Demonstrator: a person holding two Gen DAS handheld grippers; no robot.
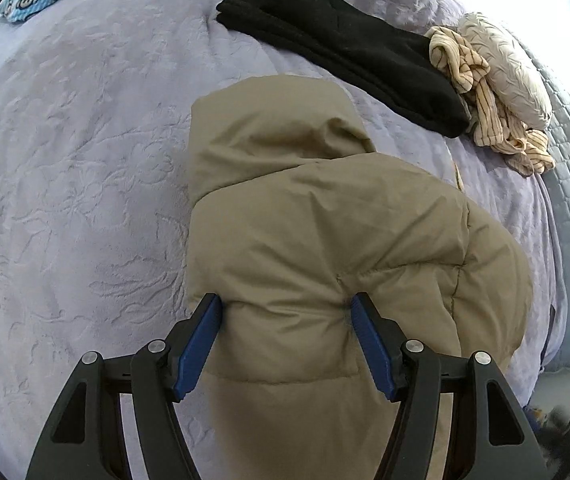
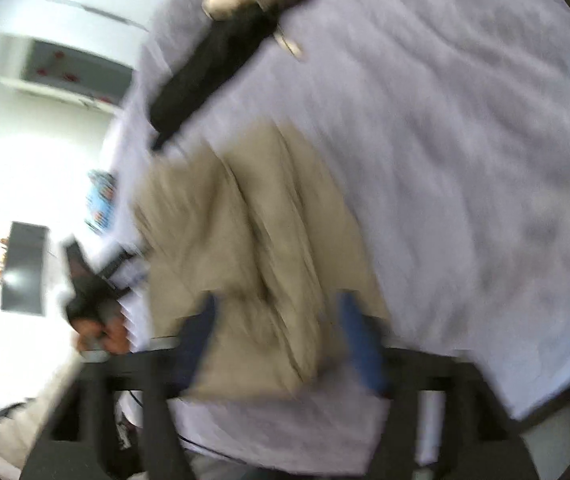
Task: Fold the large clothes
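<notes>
My left wrist view is sharp and evenly lit by soft daylight; the embossed lavender bedspread (image 1: 85,184) shows its texture clearly. Light pours in from beyond the bed's far right corner, where the picture burns out to plain white. The puffy khaki hooded jacket (image 1: 325,232) carries gentle shadows in its creases and a darker shade low down, between the blue pads of my left tool (image 1: 285,320). The fisheye bends the bed into a dome, and a black rim closes the corners.

My right wrist view is badly smeared by motion: the jacket, the bedspread and my right tool (image 2: 281,320) are all streaked. Its left side is blown out by glare off white walls.
</notes>
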